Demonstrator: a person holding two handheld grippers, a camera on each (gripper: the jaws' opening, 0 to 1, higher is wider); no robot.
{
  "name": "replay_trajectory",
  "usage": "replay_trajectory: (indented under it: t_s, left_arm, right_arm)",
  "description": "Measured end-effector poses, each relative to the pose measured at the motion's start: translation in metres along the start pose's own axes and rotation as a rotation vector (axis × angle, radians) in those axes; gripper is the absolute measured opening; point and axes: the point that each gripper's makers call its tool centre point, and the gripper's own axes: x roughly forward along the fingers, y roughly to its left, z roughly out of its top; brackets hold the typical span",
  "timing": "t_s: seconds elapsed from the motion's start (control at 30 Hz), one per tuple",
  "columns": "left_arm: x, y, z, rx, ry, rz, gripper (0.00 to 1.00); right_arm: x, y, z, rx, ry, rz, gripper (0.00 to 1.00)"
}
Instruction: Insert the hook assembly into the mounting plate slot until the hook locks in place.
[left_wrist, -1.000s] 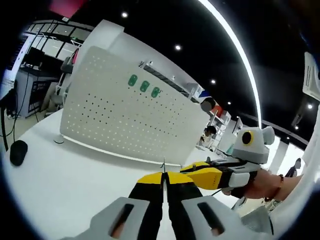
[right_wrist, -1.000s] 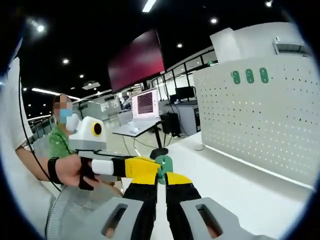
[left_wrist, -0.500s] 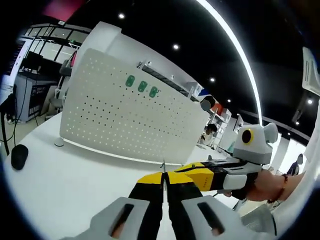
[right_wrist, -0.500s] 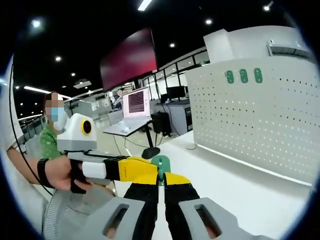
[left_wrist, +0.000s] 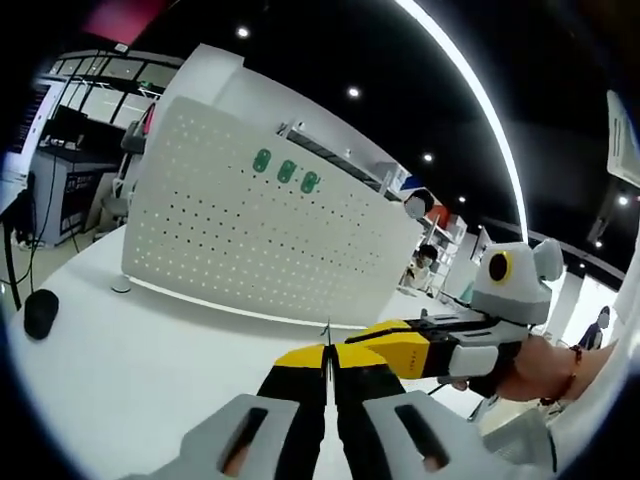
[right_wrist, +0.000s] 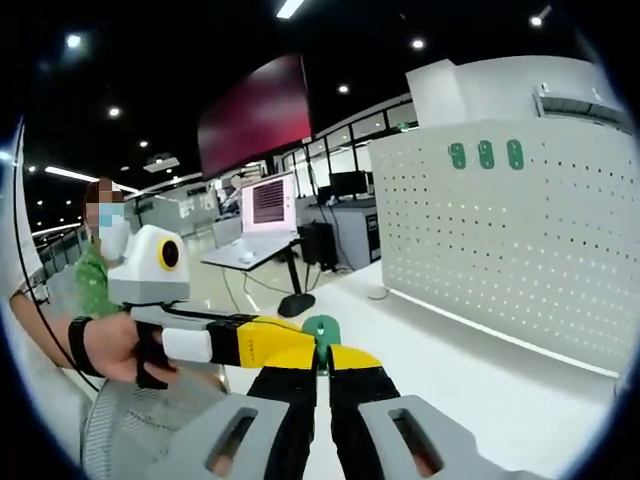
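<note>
White table (left_wrist: 120, 370) before pegboard (left_wrist: 250, 240), left tool (left_wrist: 327, 352) closed, right tool (right_wrist: 320, 352) pinching green hook (right_wrist: 320, 330)

Each claw was seen as black jaws capped yellow on grey slotted bases: left claw (left_wrist: 327, 352), right claw (right_wrist: 320, 356). A black wrist strap (right_wrist: 78, 342) and an orange bracelet (left_wrist: 571, 371) were worn.

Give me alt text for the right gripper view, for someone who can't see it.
The right claw, jaws closed on a small green hook piece, is held up over a white table, with the left claw alongside it, held by a hand. A white pegboard carrying three green hooks stands on the table to the right.
</note>
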Motion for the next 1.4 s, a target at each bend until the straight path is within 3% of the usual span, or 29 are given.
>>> replay_trajectory:
  t_s: [0.27, 0.37, 0.7, 0.73, 0.8, 0.97, 1.1, 1.4]
  left_arm:
    - [0.001, -0.001, 0.002, -0.015, -0.008, -0.007, 0.02]
    - [0.001, 0.0, 0.0, -0.019, -0.002, -0.003, 0.02]
    - [0.002, -0.002, 0.002, -0.058, -0.021, -0.015, 0.02]
    - [0.002, -0.002, 0.001, -0.057, -0.02, -0.015, 0.02]
    - [0.003, -0.002, 0.0, -0.042, -0.013, -0.011, 0.02]
    - [0.003, -0.004, 0.0, -0.022, -0.007, -0.013, 0.02]
    - [0.004, -0.005, -0.003, 0.041, 0.022, -0.006, 0.02]
    - [0.008, -0.005, -0.004, 0.007, 0.024, -0.022, 0.02]
  right_arm:
    - [0.003, 0.001, -0.001, -0.028, 0.02, -0.005, 0.01]
    - [0.005, 0.0, -0.008, -0.043, 0.058, -0.005, 0.01]
    - [0.002, -0.001, -0.002, -0.032, 0.038, -0.036, 0.01]
    - [0.002, -0.002, -0.003, -0.021, 0.042, -0.046, 0.0]
    - [0.002, -0.002, -0.005, -0.086, 0.06, -0.047, 0.0]
    - [0.001, -0.002, -0.005, -0.051, 0.054, -0.047, 0.0]
    - [0.001, -0.002, -0.009, -0.048, 0.082, -0.043, 0.01]
    - [-0.002, -0.006, -0.009, -0.05, 0.088, -0.067, 0.0]
